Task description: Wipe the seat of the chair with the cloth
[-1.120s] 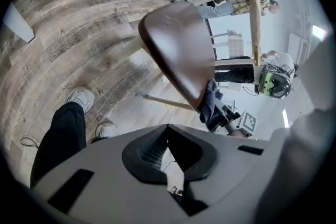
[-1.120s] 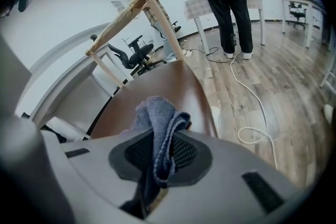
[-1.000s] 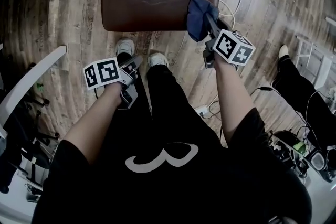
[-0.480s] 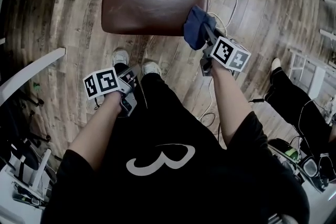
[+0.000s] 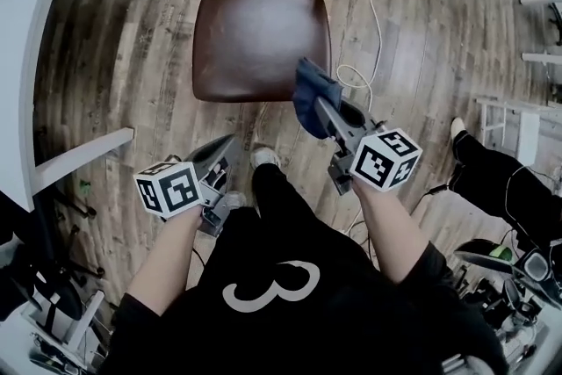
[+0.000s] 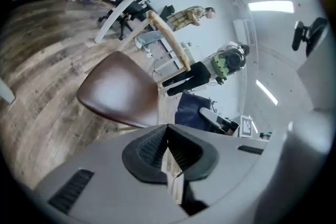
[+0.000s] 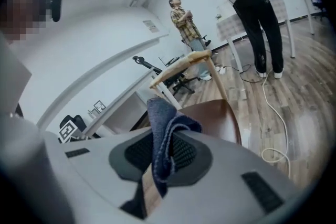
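The right gripper (image 5: 323, 111) is clamped on the dark blue cloth (image 5: 307, 90), which overlaps the lower right corner of the brown chair seat (image 5: 255, 39) at upper centre of the head view. The left gripper (image 5: 224, 152), jaws pressed together on nothing, sits at lower left, off the seat's front edge. The seat stretches open to the cloth's upper left, and a white cable (image 5: 376, 22) runs beside its right edge.

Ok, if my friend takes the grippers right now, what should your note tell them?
Right gripper: tongs shut on the blue cloth.
Left gripper: tongs shut, empty, off to the side.
Cloth hangs at the near right corner of the brown chair seat; touching or not, unclear.
Done: cloth is in hand and at the chair.
Left: wipe across the seat.
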`<control>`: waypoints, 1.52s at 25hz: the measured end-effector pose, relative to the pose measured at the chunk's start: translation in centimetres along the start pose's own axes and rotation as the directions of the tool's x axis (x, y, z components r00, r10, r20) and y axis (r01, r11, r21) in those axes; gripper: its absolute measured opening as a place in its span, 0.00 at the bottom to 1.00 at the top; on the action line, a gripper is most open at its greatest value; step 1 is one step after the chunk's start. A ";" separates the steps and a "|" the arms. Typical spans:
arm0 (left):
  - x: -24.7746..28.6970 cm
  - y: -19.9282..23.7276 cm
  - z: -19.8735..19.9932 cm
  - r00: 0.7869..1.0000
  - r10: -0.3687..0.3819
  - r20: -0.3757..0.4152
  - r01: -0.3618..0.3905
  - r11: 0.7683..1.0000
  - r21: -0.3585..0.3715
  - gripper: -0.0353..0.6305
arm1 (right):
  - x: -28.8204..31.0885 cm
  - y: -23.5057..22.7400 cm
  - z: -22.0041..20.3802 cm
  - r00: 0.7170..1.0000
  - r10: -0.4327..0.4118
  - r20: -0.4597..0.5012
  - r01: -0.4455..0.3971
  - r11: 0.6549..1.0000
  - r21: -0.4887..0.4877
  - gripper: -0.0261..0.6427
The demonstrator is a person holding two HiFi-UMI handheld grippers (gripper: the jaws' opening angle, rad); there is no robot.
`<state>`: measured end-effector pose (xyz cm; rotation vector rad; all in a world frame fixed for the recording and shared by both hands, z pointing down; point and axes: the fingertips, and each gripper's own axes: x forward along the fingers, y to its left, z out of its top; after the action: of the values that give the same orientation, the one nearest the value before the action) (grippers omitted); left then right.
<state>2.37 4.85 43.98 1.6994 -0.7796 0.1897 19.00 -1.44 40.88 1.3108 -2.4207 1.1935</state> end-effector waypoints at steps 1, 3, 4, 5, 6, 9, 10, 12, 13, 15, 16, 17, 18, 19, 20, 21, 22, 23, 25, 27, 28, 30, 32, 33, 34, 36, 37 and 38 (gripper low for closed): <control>-0.9 -1.1 0.6 1.000 0.000 0.007 0.000 0.999 0.040 0.07 | -0.9 1.6 0.4 1.000 0.021 0.009 -0.021 1.000 -0.014 0.12; -2.8 -3.6 1.4 1.000 -0.009 0.013 0.008 0.993 0.117 0.07 | -3.0 4.8 0.9 0.998 0.054 0.024 -0.053 0.998 -0.038 0.12; -3.9 -4.9 1.5 1.000 -0.020 0.015 0.017 0.987 0.159 0.07 | -4.2 6.4 1.0 0.997 0.067 0.033 -0.065 0.997 -0.051 0.12; -5.1 -6.2 1.6 0.999 -0.032 0.020 0.027 0.979 0.200 0.07 | -5.4 7.9 1.1 0.996 0.078 0.044 -0.075 0.995 -0.063 0.12; -6.3 -7.4 1.5 0.999 -0.040 0.026 0.033 0.970 0.240 0.07 | -6.6 9.6 1.2 0.994 0.089 0.057 -0.084 0.994 -0.076 0.12; -10.5 -10.4 0.9 0.997 -0.049 0.058 0.026 0.937 0.348 0.07 | -10.3 14.8 1.4 0.986 0.121 0.117 -0.108 0.988 -0.113 0.12; -11.9 -11.6 0.7 0.995 -0.065 0.071 0.033 0.923 0.384 0.07 | -11.5 16.5 1.4 0.981 0.132 0.140 -0.114 0.985 -0.129 0.12; -14.9 -14.2 0.0 0.990 -0.113 0.083 0.064 0.893 0.446 0.07 | -13.9 20.0 1.4 0.972 0.151 0.180 -0.122 0.979 -0.161 0.12; -16.6 -15.4 -0.6 0.987 -0.136 0.082 0.082 0.880 0.467 0.07 | -15.2 21.8 1.0 0.968 0.158 0.194 -0.125 0.977 -0.173 0.12; -20.1 -17.7 -2.4 0.981 -0.175 0.082 0.111 0.857 0.503 0.07 | -18.0 25.2 -0.3 0.964 0.173 0.203 -0.134 0.972 -0.191 0.12; -21.8 -19.0 -3.3 0.978 -0.192 0.084 0.121 0.843 0.524 0.07 | -19.4 26.8 -1.0 0.962 0.182 0.203 -0.141 0.970 -0.200 0.12; -23.4 -20.2 -4.1 0.974 -0.211 0.087 0.130 0.827 0.547 0.07 | -20.8 28.2 -1.6 0.960 0.189 0.205 -0.146 0.967 -0.210 0.12; -24.8 -21.6 -4.8 0.969 -0.231 0.088 0.141 0.807 0.573 0.07 | -22.2 29.6 -2.1 0.958 0.196 0.212 -0.148 0.964 -0.222 0.12; -26.0 -22.9 -5.3 0.963 -0.254 0.087 0.153 0.786 0.599 0.07 | -23.3 30.7 -2.3 0.953 0.201 0.225 -0.147 0.961 -0.235 0.12; -27.1 -24.1 -5.8 0.958 -0.274 0.083 0.165 0.766 0.622 0.07 | -24.3 31.7 -2.4 0.948 0.206 0.241 -0.146 0.958 -0.245 0.12; -28.0 -25.0 -6.3 0.954 -0.290 0.078 0.176 0.749 0.639 0.07 | -25.2 32.6 -2.5 0.943 0.214 0.255 -0.150 0.957 -0.250 0.12; -28.8 -25.8 -7.0 0.950 -0.304 0.075 0.184 0.736 0.651 0.07 | -26.0 33.4 -2.8 0.938 0.224 0.264 -0.158 0.955 -0.250 0.12; -29.6 -26.4 -7.7 0.946 -0.316 0.075 0.191 0.729 0.657 0.07 | -26.8 34.2 -3.0 0.934 0.236 0.268 -0.170 0.954 -0.247 0.12; -30.8 -27.5 -9.0 0.938 -0.336 0.081 0.202 0.723 0.660 0.07 | -28.2 35.5 -3.5 0.928 0.259 0.268 -0.195 0.951 -0.242 0.12; -31.5 -28.6 -10.0 0.933 -0.349 0.088 0.207 0.720 0.663 0.07 | -29.6 36.3 -3.8 0.923 0.272 0.270 -0.209 0.948 -0.242 0.12; -31.8 -29.2 -10.3 0.930 -0.355 0.091 0.208 0.716 0.666 0.07 | -30.2 36.5 -3.9 0.921 0.277 0.273 -0.214 0.947 -0.241 0.12; -31.9 -30.4 -10.9 0.925 -0.367 0.098 0.210 0.708 0.674 0.07 | -31.3 36.5 -4.0 0.916 0.292 0.275 -0.232 0.945 -0.230 0.12; -31.9 -31.7 -11.6 0.921 -0.376 0.097 0.213 0.697 0.685 0.07 | -32.3 36.6 -4.1 0.910 0.312 0.273 -0.255 0.941 -0.223 0.12; -31.9 -32.2 -11.9 0.921 -0.378 0.093 0.214 0.690 0.691 0.07 | -32.8 36.8 -4.1 0.908 0.319 0.272 -0.262 0.938 -0.227 0.12; -31.8 -32.7 -12.1 0.921 -0.379 0.089 0.213 0.684 0.697 0.07 | -33.1 36.9 -4.0 0.907 0.324 0.271 -0.264 0.936 -0.234 0.12; -31.6 -33.6 -12.4 0.923 -0.377 0.082 0.216 0.682 0.698 0.07 | -33.7 37.1 -3.7 0.905 0.331 0.266 -0.268 0.931 -0.246 0.12; -31.6 -33.9 -12.5 0.922 -0.379 0.079 0.222 0.687 0.692 0.07 | -33.9 37.1 -3.5 0.903 0.338 0.266 -0.275 0.929 -0.246 0.12; -31.5 -34.2 -12.5 0.920 -0.383 0.077 0.231 0.692 0.684 0.07 | -34.0 37.2 -3.2 0.900 0.345 0.265 -0.283 0.927 -0.246 0.12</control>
<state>1.79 31.43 3.81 2.5519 -0.5907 0.0417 10.86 34.09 5.97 1.1418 -2.9778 0.8186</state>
